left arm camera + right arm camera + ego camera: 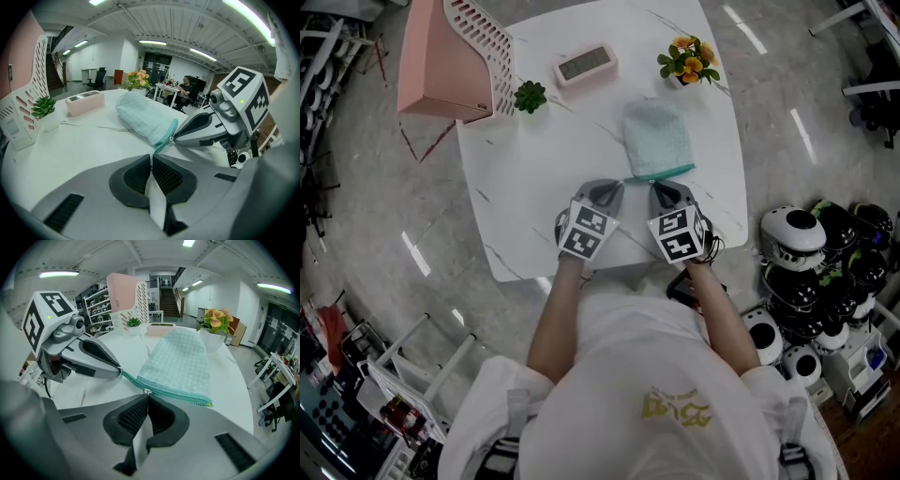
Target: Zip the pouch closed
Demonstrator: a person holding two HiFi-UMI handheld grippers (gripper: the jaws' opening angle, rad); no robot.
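A pale mint checked pouch (656, 138) lies on the white table (534, 178), its teal zipper edge (662, 172) facing me. My left gripper (617, 185) is shut on the left end of the zipper tape (160, 144), which stretches taut from its pads. My right gripper (661, 188) sits just to the right, shut on the small silver zipper pull (147, 391) near the zipper's left end. In the right gripper view the pouch (180, 359) spreads out behind the zipper (183, 397). Each gripper shows in the other's view: right gripper (174, 138), left gripper (120, 373).
At the table's far side stand a pink slotted organiser (455, 56), a small green plant (530, 96), a pink rectangular clock (584, 64) and a pot of orange flowers (688, 61). Several black-and-white helmets (816, 272) lie on the floor to the right.
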